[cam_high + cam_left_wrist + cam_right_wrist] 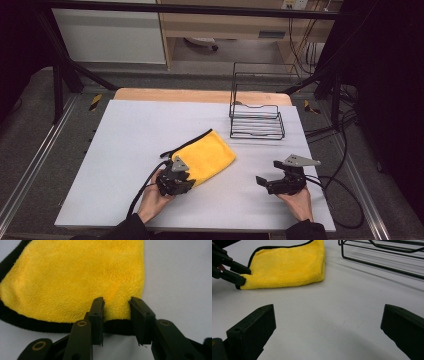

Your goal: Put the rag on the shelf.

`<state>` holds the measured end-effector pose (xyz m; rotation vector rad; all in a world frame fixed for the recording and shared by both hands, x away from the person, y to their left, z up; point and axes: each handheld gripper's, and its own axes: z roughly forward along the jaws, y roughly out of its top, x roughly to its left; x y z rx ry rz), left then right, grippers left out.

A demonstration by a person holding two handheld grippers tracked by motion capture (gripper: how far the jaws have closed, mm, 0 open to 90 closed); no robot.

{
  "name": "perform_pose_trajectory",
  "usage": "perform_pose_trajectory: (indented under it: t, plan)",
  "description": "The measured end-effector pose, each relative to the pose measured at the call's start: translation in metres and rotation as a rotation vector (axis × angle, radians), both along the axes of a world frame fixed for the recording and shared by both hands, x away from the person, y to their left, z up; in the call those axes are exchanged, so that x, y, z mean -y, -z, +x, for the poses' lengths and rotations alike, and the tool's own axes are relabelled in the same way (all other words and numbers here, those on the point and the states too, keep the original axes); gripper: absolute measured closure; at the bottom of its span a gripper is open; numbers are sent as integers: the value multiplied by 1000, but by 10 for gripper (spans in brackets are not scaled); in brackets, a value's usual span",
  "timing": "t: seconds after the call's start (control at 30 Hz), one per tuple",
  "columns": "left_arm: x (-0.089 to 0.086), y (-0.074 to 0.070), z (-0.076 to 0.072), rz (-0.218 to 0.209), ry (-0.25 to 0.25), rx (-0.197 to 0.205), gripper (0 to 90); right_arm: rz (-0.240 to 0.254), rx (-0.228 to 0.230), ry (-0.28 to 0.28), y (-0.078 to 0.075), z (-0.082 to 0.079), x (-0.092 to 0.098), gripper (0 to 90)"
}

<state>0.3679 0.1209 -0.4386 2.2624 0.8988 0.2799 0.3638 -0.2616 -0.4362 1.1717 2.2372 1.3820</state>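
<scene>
left gripper [116,315] sits at the near corner of the yellow cloth [75,277], jaws either side of the black-trimmed corner edge, cloth between them. there's a strip of cloth spanning the gap and the pads look to be against it on both sides, but i can't tell if they're actually pinching yet, so grip state unclear from this angle. right gripper view shows the same thing from the side: the left one's two jaws straddle the cloth corner [244,282] with the tips over and under the edge

cloth is folded, lying flat on the white table [125,150], roughly centre and a bit toward the person's side, folded edge facing the right, black piping along the left and near edges. in the high view the left gripper [184,181] covers the near corner of the cloth [210,152], left hand [152,197] behind it

right gripper [328,322] jaws wide apart, nothing between them, just bare table. it rests low on the table at the right, well apart from the cloth, in the right hand [297,200]

black wire rack [256,120] stands at the far right of the table, beyond the cloth, not touching it
</scene>
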Motion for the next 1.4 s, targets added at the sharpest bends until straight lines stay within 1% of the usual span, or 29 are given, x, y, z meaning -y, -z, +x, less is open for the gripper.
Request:
perform_pose_trajectory:
  t: [0.07,0.13,0.17,0.23,0.27,0.3,0.37,0.4,0.57,0.63,0.7,0.73,0.8,0.93,0.97,1.03,1.07,1.13,1.2,1.23,1.27,1.3,1.33,1.37,1.4]
  plan:
    - [1,1,1,2,-3,3,676,0,-1,0,0,0,0,4]
    - [2,1,1,15,-1,12,698,-2,-2,0,0,0,0,4]
    - [4,1,0,24,-1,20,711,-3,-2,0,0,0,-1,4]
    - [6,0,0,48,7,32,769,-3,-3,-2,0,0,-2,4]
    - [7,0,0,54,13,34,769,-3,-3,-2,0,0,-2,4]
    - [8,0,0,54,14,34,809,-3,-3,-4,0,0,-2,4]
    - [8,-1,0,59,19,39,816,-4,-3,-4,0,0,-2,4]
    - [8,-1,0,56,20,34,821,-3,-6,-3,0,0,-2,4]
    - [3,-6,3,-9,18,-9,833,0,-4,-8,0,0,-1,5]
    - [4,-11,0,-33,25,-13,834,-1,-3,-9,0,0,-1,5]
    - [6,-16,-5,-49,41,-7,836,2,-4,-7,-1,0,-1,5]
    - [8,-18,-7,-60,50,-12,836,6,-8,-6,-1,0,-1,5]
    - [13,-20,-12,-68,70,-17,836,7,-9,-5,-1,0,-1,5]
    - [23,-21,-19,-66,107,-6,835,8,-8,-8,-1,0,-1,5]
    - [25,-21,-20,-76,110,-6,835,8,-10,-7,-1,0,-1,5]
    - [27,-20,-21,-93,127,-32,834,8,-11,-7,-1,0,-2,5]
    - [29,-20,-22,-111,132,-36,834,7,-9,-9,-1,0,-2,5]
    - [31,-18,-23,-132,143,-42,829,6,-9,-9,-1,0,-2,5]
    - [32,-14,-22,-138,147,-48,810,4,-7,-12,-1,0,-1,5]
    - [31,-13,-20,-146,149,-63,792,6,-9,-11,-1,0,-2,5]
    - [29,-13,-18,-160,149,-78,764,6,-8,-12,-1,0,-2,5]
    - [26,-15,-17,-171,143,-79,719,7,-10,-12,-1,0,-2,5]
    - [21,-18,-16,-178,134,-63,591,8,-9,-12,-1,0,-2,5]
    - [16,-22,-15,-183,120,-44,591,8,-9,-12,-1,0,-2,5]
    - [9,-27,-13,-178,107,-26,512,7,-8,-12,-1,-1,-2,5]
